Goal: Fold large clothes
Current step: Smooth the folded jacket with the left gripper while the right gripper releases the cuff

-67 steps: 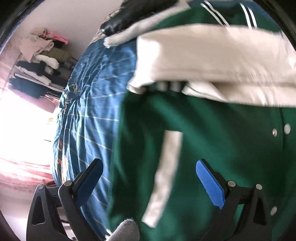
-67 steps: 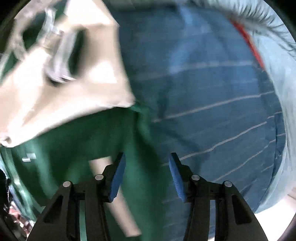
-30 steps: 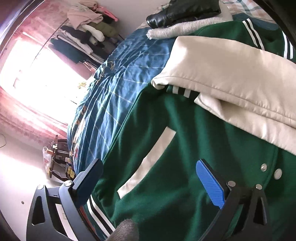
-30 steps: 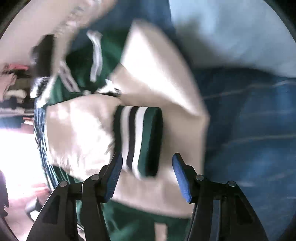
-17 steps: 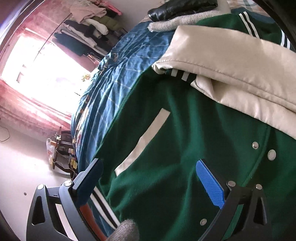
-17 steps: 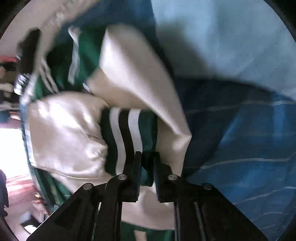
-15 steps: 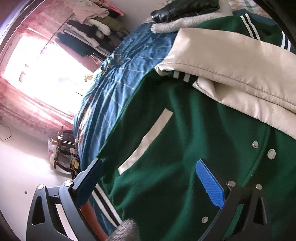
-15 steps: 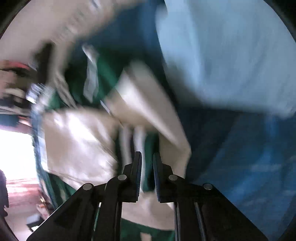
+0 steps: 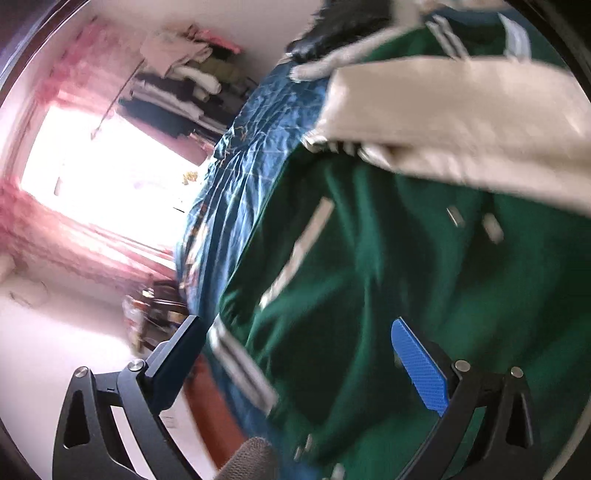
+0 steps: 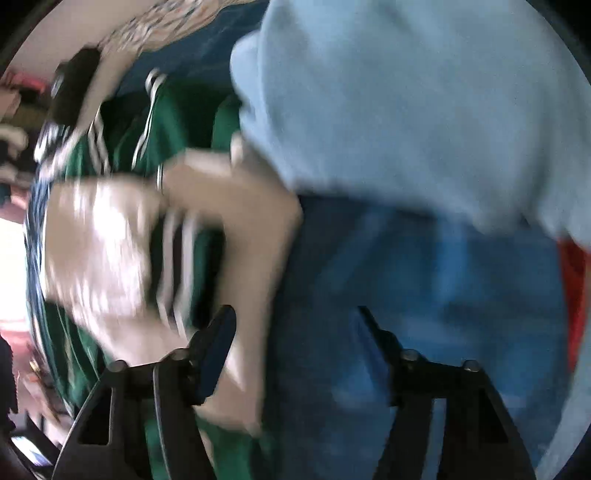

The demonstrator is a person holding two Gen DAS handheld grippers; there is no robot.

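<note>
A green varsity jacket [image 9: 388, 280] with cream sleeves [image 9: 461, 110] lies on a bed with a blue cover [image 9: 255, 155]. My left gripper [image 9: 295, 354] is open and empty above the jacket's striped hem [image 9: 240, 365] near the bed's edge. In the right wrist view the cream sleeve [image 10: 236, 221] and its striped cuff [image 10: 184, 266] lie folded over the jacket's body [image 10: 162, 122]. My right gripper [image 10: 295, 332] is open and empty, just right of the sleeve, over the blue cover [image 10: 424, 295]. Both views are motion-blurred.
A pale blue quilt [image 10: 406, 103] lies to the right of the jacket. A dark garment [image 9: 347, 18] and grey fleece lie at the far end of the bed. Clothes hang on a rack [image 9: 184, 74] by a bright window [image 9: 103, 166]. The floor lies left of the bed.
My right gripper, shut on the striped cuff half a second ago, has opened and pulled back to the right. My left gripper has shifted toward the jacket's hem and the bed edge.
</note>
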